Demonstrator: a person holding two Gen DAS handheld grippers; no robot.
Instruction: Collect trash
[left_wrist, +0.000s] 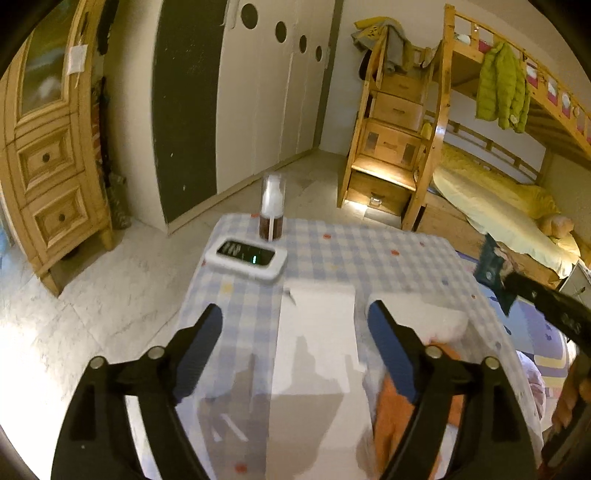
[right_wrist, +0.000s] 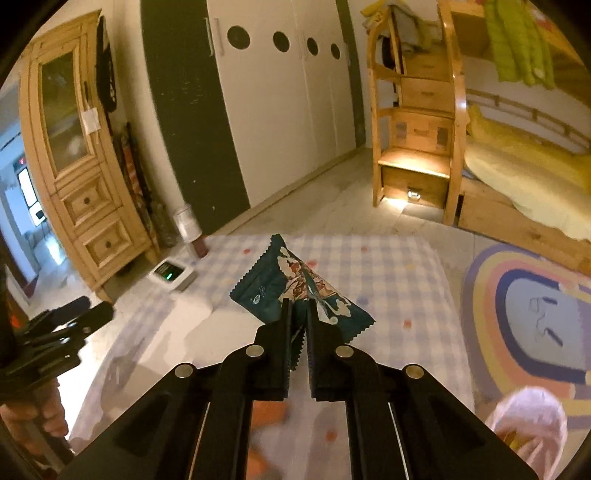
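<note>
A teal wrapper hangs above the checked counter, pinched at its lower edge between the right fingers, which are nearly closed on it. The left fingers stand wide, holding nothing, over white paper. Beyond stand a bottle, a white device and a bunk bed.

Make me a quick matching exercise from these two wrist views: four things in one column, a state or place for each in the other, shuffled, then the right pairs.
1. left gripper
2. right gripper
3. pump bottle
4. green jacket

A. hangs from the bunk bed rail
B. jaws wide apart, nothing between them
C. stands at the table's far edge
D. jaws shut on the teal wrapper

Pairs: 1-B, 2-D, 3-C, 4-A
</note>
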